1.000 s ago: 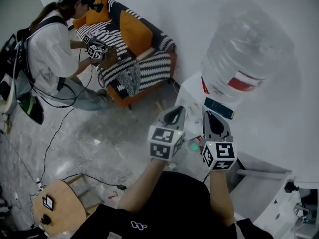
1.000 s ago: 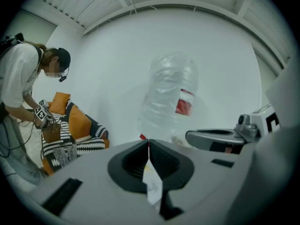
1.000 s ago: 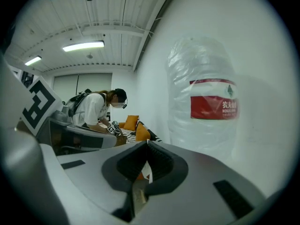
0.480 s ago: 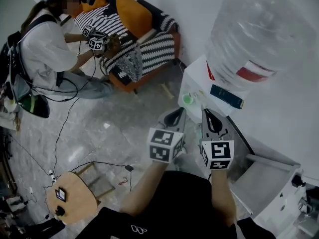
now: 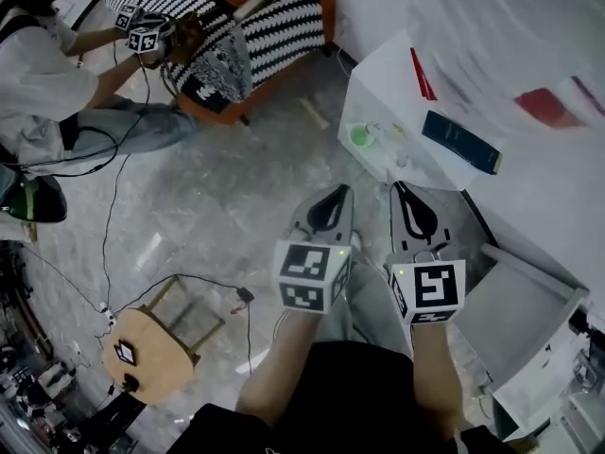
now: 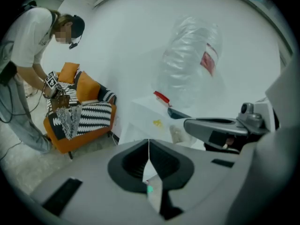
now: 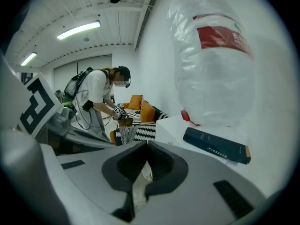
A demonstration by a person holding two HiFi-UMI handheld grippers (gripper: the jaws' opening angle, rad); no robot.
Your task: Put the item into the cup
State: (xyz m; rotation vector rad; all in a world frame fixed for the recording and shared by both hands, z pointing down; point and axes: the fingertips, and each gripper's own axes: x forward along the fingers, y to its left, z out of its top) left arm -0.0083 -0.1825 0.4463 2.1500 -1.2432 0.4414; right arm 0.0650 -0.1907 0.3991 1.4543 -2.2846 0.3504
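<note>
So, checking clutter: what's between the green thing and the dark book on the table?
In the head view a small clear thing, too faint to name, lies between the green thing and the book.

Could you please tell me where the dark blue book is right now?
Head view, upper right: the book lies on the white table, right of the green cup, beside the water bottle.

Dark blue slim book [image 5: 460, 142] lies flat on the white desk [image 5: 378, 83], beside a big clear red-labelled water bottle [image 5: 510, 36]. Round wooden stool [image 5: 151, 348] stands on the grey floor [image 5: 217, 216], with the orange striped sofa [image 5: 255, 26] beyond.
</note>
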